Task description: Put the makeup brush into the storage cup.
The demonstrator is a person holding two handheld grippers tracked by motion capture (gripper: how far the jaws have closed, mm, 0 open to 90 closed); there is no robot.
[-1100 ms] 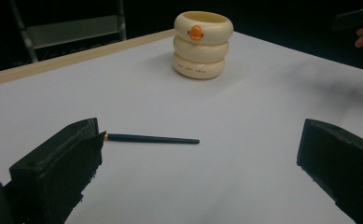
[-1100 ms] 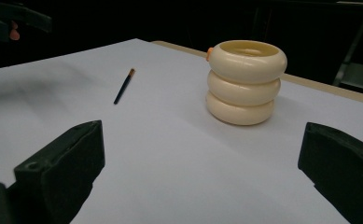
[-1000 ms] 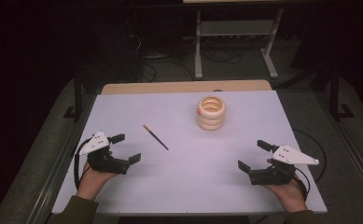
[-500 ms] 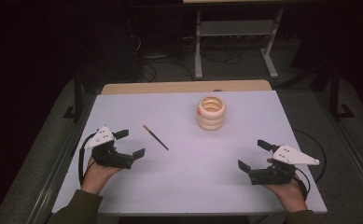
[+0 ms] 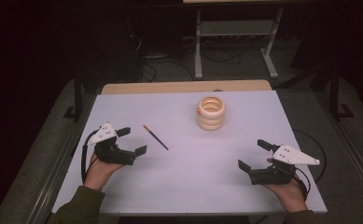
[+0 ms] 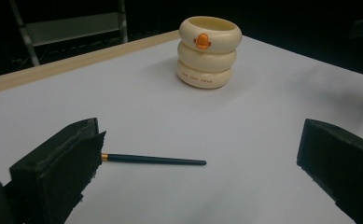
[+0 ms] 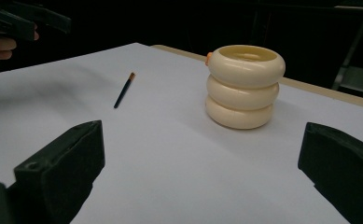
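left gripper [image 5: 131, 140] advancing, jaws wide, nearing thin dark brush [image 5: 156, 137] | right gripper [image 5: 253, 155] waiting, jaws wide | cream ringed pot [image 5: 211, 112] untouched

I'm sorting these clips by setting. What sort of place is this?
Probably a lab or studio set up for recording, not a home: a white table in a dark room, a metal stand with cables on the floor behind it, and only a brush and cream holder laid out.

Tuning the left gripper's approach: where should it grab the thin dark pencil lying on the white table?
Grip the thin dark pencil mid-shaft, from above, jaws across its length. It lies flat on the white table, so only the two long sides are free. The left gripper, open, is nearest.
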